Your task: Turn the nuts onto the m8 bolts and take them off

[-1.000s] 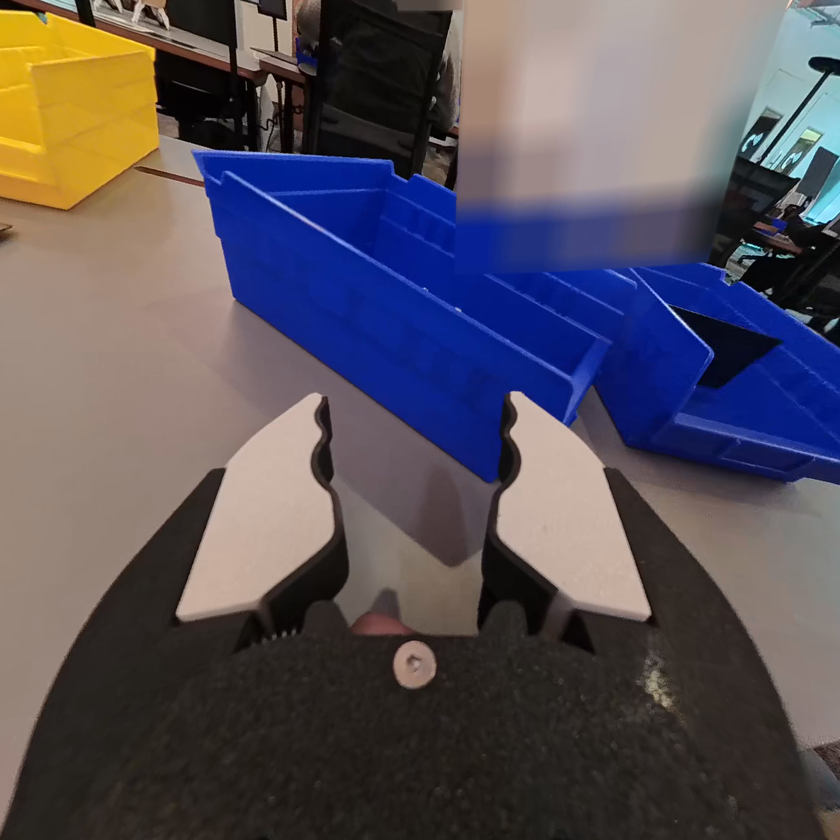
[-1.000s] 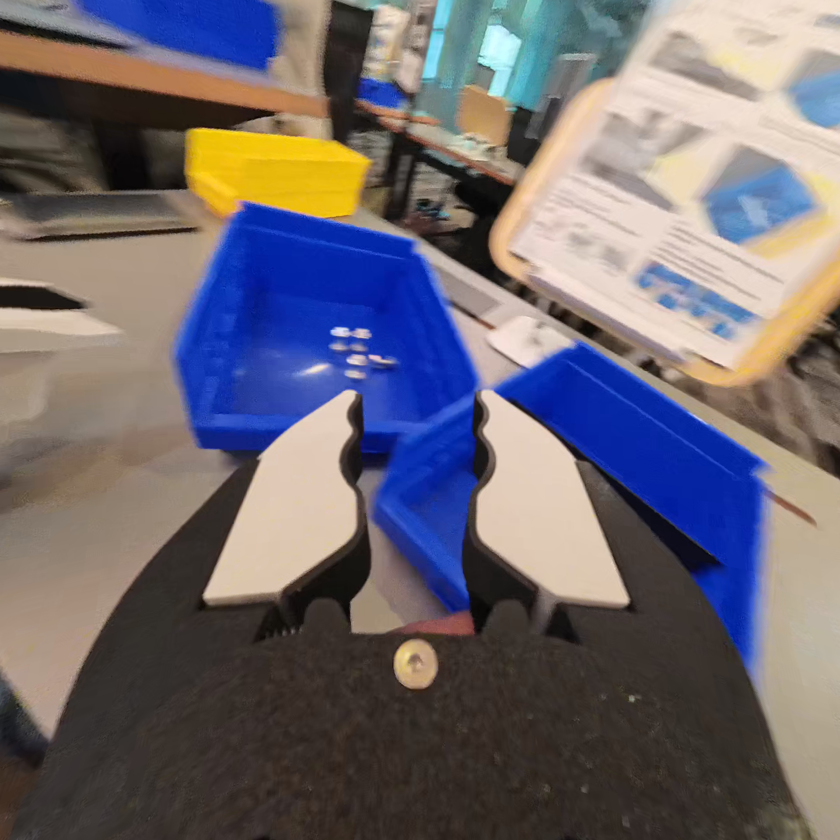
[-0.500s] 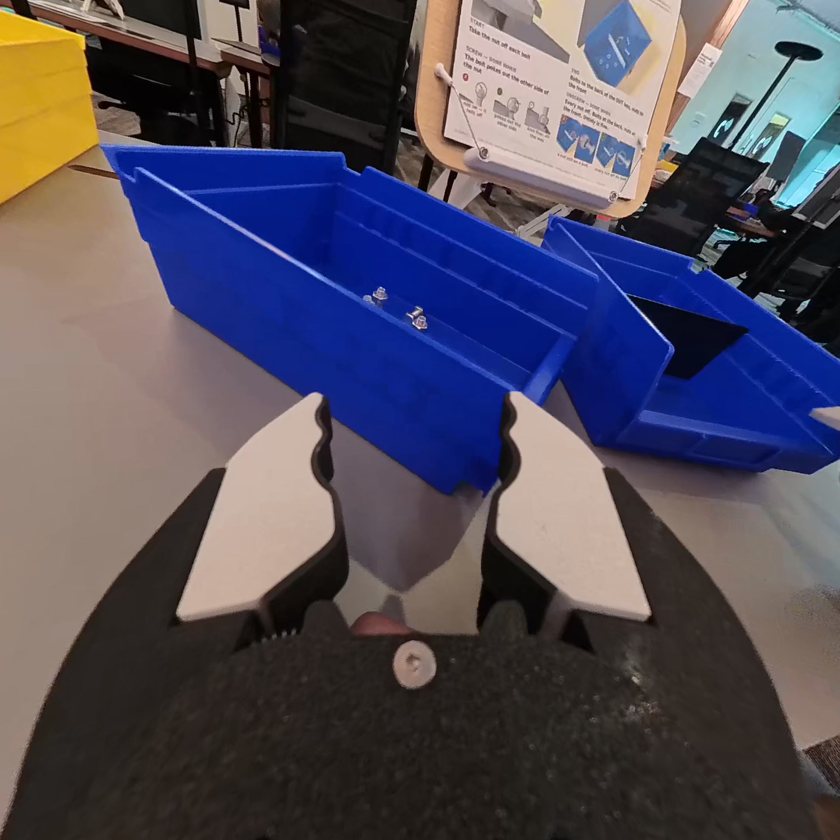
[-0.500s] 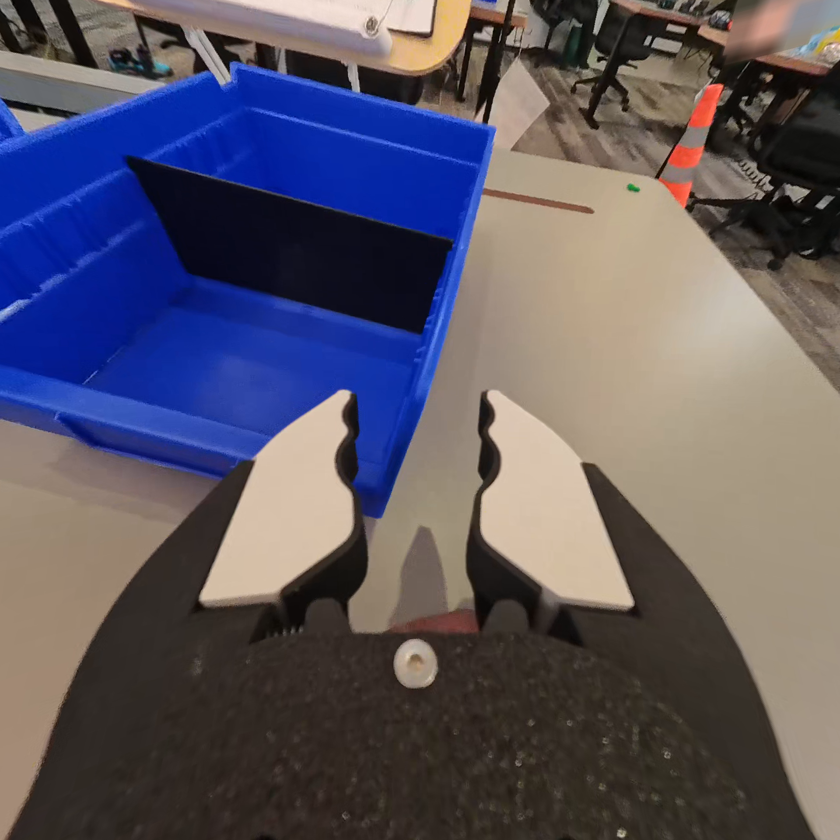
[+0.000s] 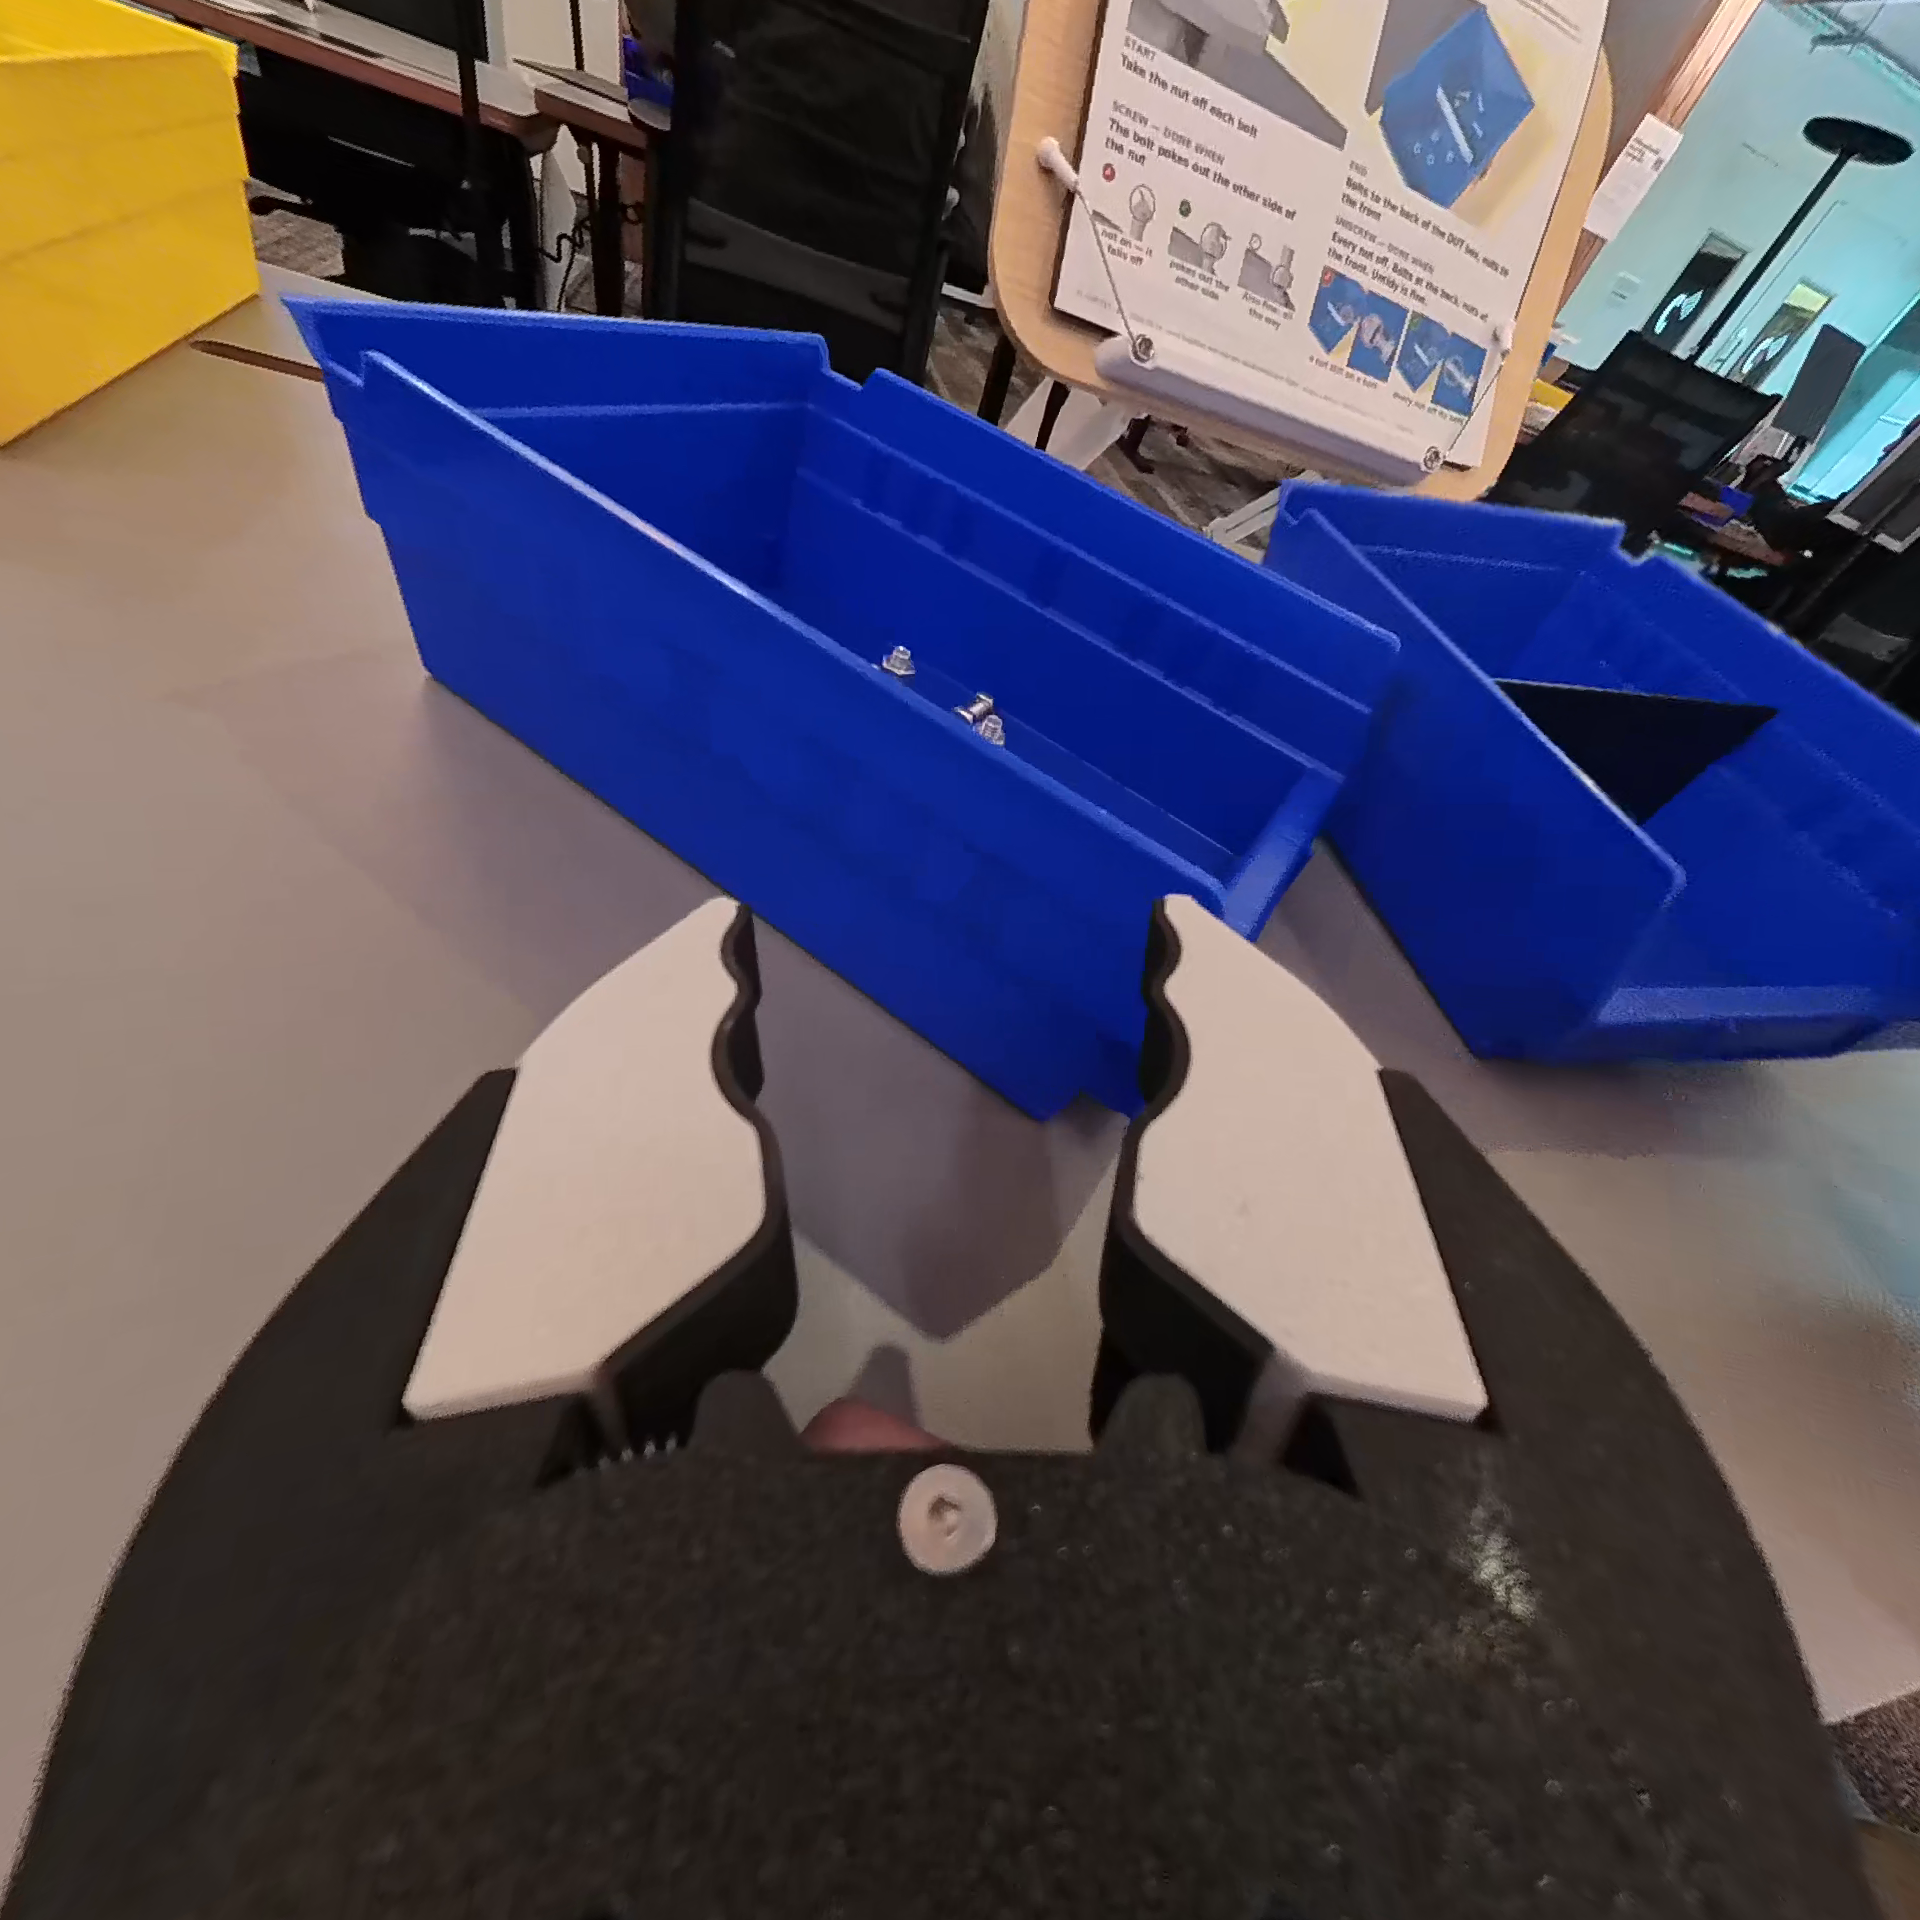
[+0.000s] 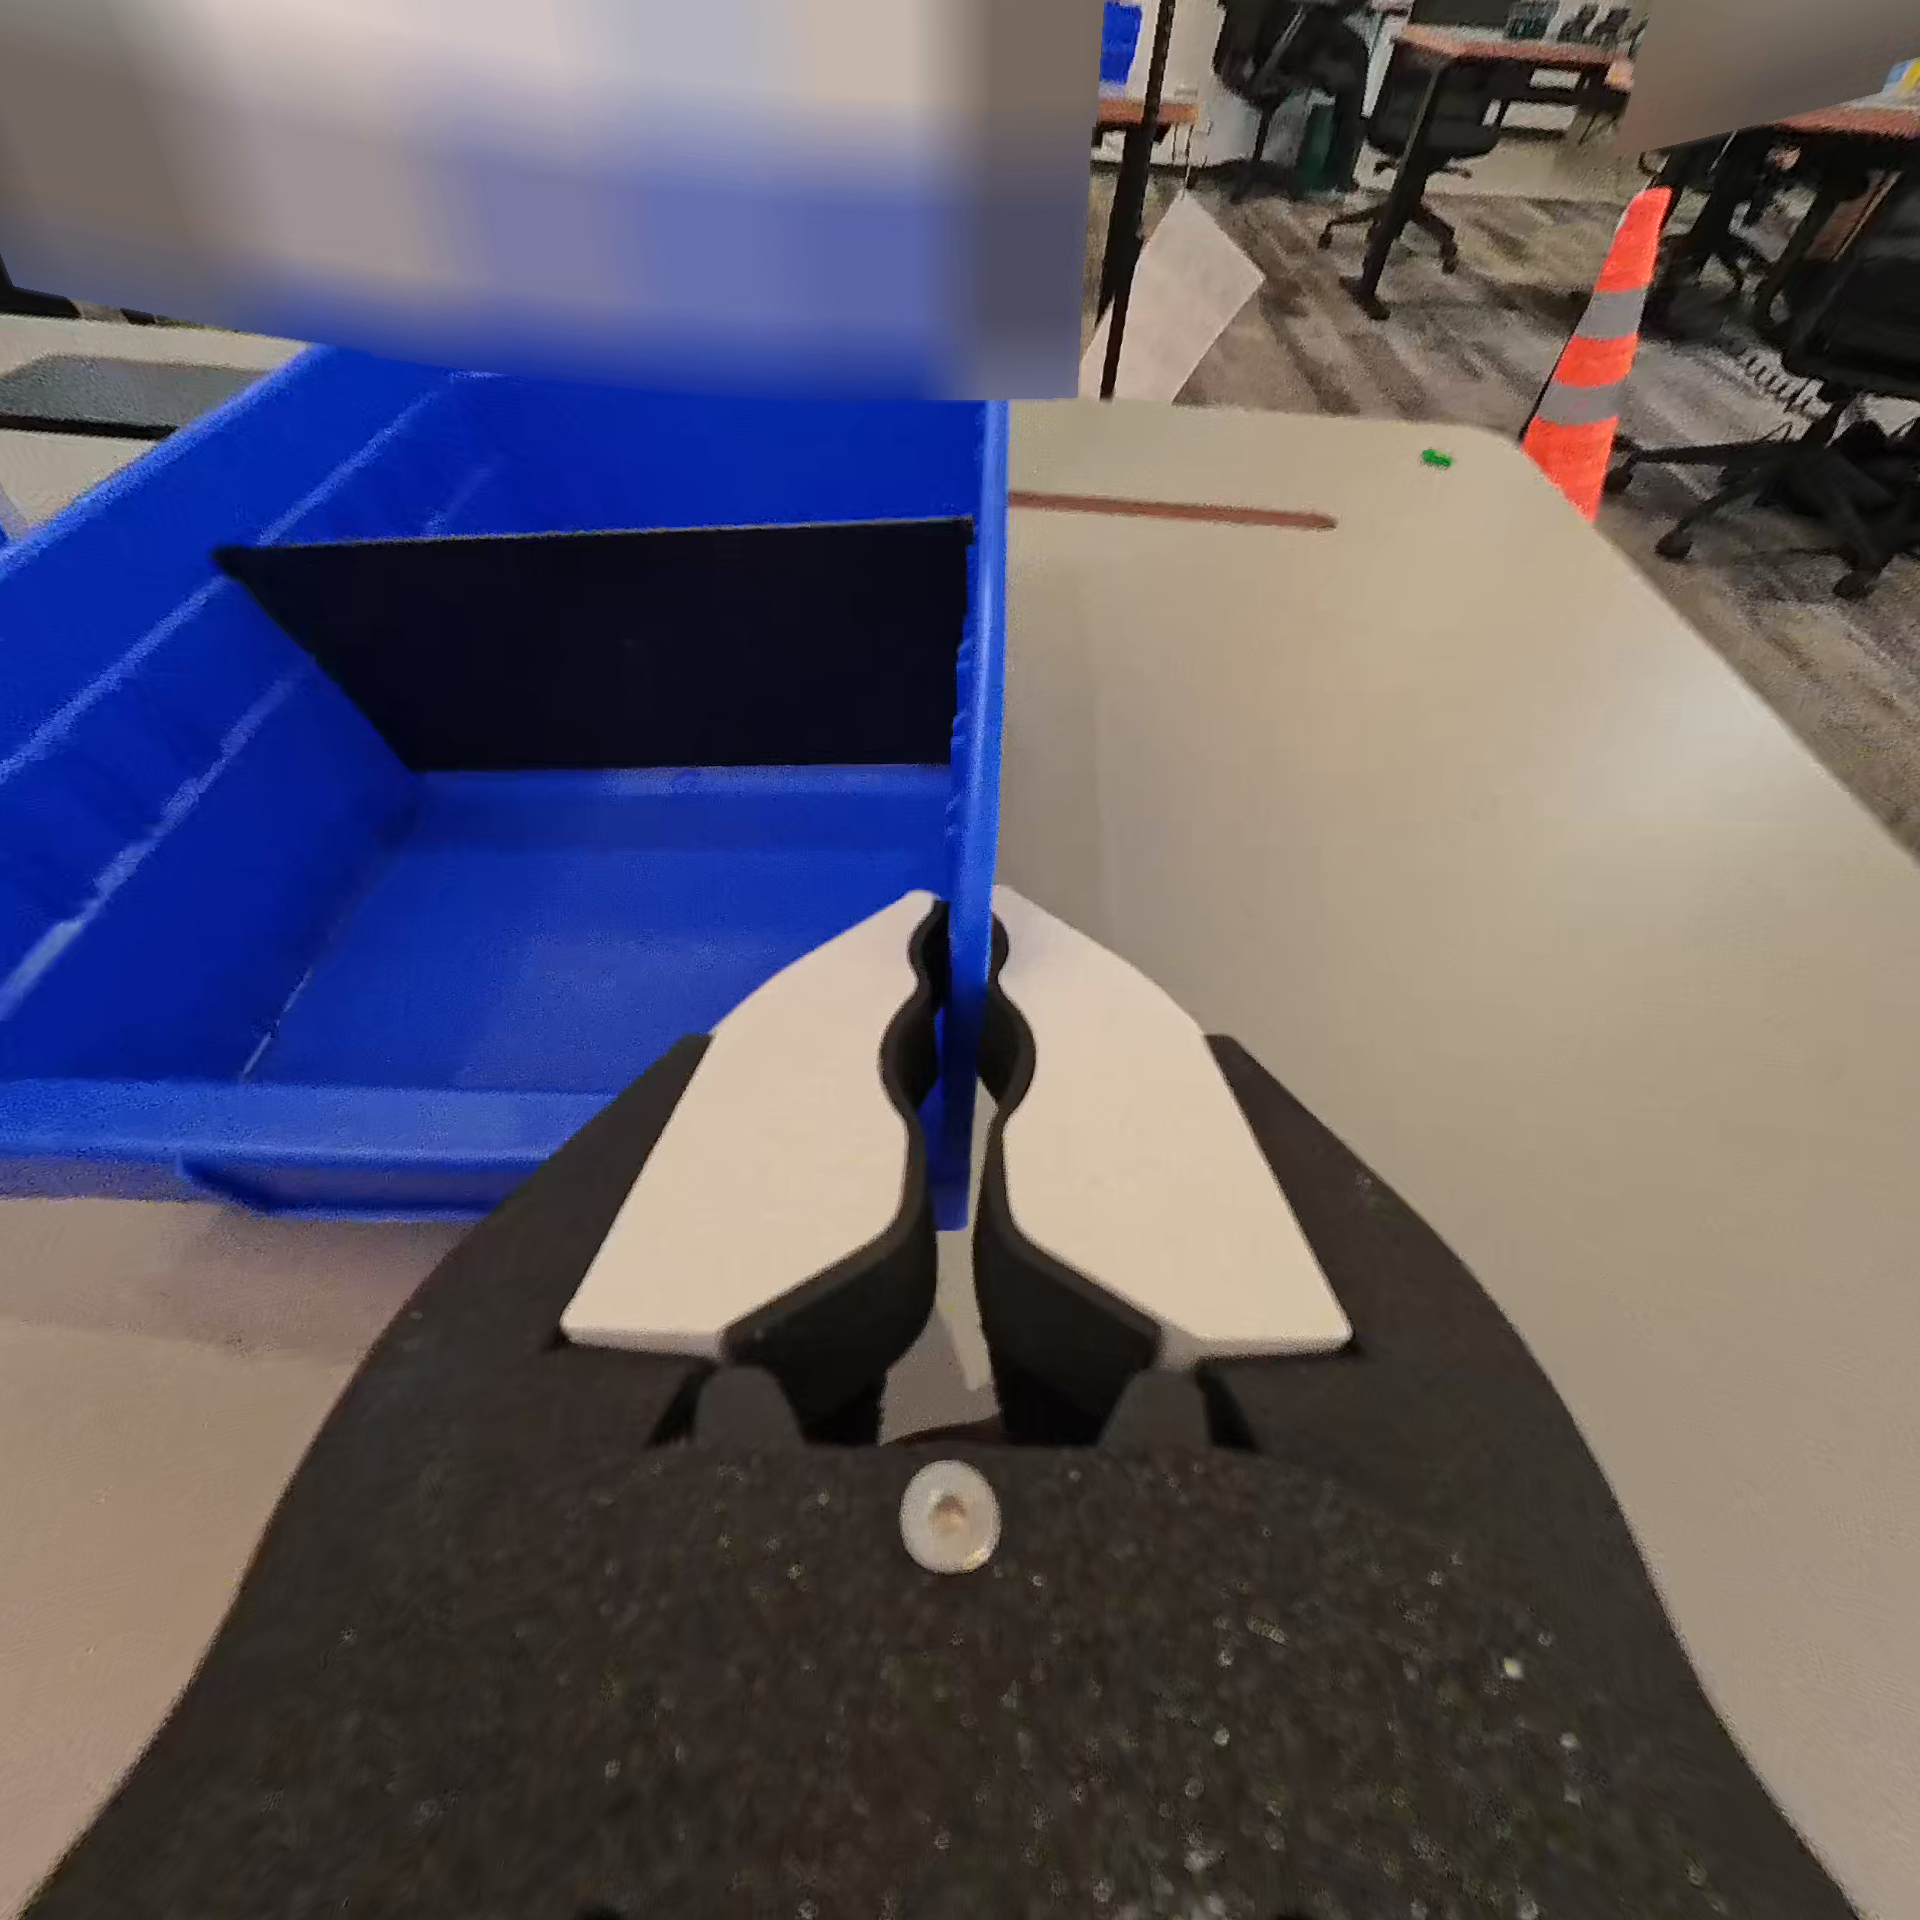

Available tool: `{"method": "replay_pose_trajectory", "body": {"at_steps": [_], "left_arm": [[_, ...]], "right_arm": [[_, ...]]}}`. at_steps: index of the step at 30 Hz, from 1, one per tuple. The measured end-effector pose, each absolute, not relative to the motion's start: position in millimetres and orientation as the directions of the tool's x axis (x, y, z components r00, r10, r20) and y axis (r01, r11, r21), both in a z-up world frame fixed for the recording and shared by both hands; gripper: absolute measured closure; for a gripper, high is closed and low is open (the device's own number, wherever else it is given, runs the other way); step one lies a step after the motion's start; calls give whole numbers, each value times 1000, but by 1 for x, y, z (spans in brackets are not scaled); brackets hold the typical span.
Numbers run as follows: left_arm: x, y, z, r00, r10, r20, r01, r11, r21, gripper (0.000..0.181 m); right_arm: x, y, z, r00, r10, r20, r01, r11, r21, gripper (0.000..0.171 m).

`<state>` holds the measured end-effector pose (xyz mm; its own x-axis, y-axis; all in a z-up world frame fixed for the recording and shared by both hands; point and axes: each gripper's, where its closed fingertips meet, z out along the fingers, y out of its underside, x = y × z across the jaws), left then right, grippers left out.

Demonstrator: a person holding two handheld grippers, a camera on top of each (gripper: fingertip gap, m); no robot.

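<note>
Two bolts (image 5: 940,691) lie beyond gaping, empty left tongs (image 5: 948,1023); right tongs (image 6: 966,1003) pinch bin wall (image 6: 982,727).

Two blue plastic bins (image 5: 727,727) (image 5: 1558,914) stood on the grey table (image 5: 208,831), the second fitted with one black divider panel (image 6: 623,644). Two small silver bolts (image 5: 898,661) (image 5: 982,719) showed inside the first. One yellow plastic bin (image 5: 104,208) occupied the far left corner. One orange traffic cone (image 6: 1600,353) stood beyond the table's right edge.
</note>
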<state>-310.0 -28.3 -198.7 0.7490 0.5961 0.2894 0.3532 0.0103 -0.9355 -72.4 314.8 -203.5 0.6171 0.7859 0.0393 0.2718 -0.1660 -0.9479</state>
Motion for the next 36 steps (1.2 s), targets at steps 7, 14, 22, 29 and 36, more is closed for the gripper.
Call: {"method": "replay_pose_trajectory", "body": {"at_steps": [7, 14, 22, 29, 36], "left_arm": [[-309, -24, -200, 754, 592, 284, 349, 5, -937, 111], [-309, -21, -200, 754, 593, 282, 348, 2, -937, 111], [-307, -18, -200, 754, 595, 279, 346, 2, -938, 112], [-304, -19, -200, 747, 604, 277, 343, 8, -939, 112], [-303, -17, -199, 738, 617, 275, 341, 13, -940, 112]], "right_arm": [[-52, 334, -163, 625, 777, 73, 232, -96, -968, 168], [-12, 370, -137, 683, 720, 122, 240, -64, -969, 167], [42, 421, -117, 739, 658, 147, 246, -60, -968, 167], [77, 465, -137, 768, 628, 127, 264, -130, -956, 167], [92, 486, -168, 768, 640, -13, 190, -247, -950, 167]]}}
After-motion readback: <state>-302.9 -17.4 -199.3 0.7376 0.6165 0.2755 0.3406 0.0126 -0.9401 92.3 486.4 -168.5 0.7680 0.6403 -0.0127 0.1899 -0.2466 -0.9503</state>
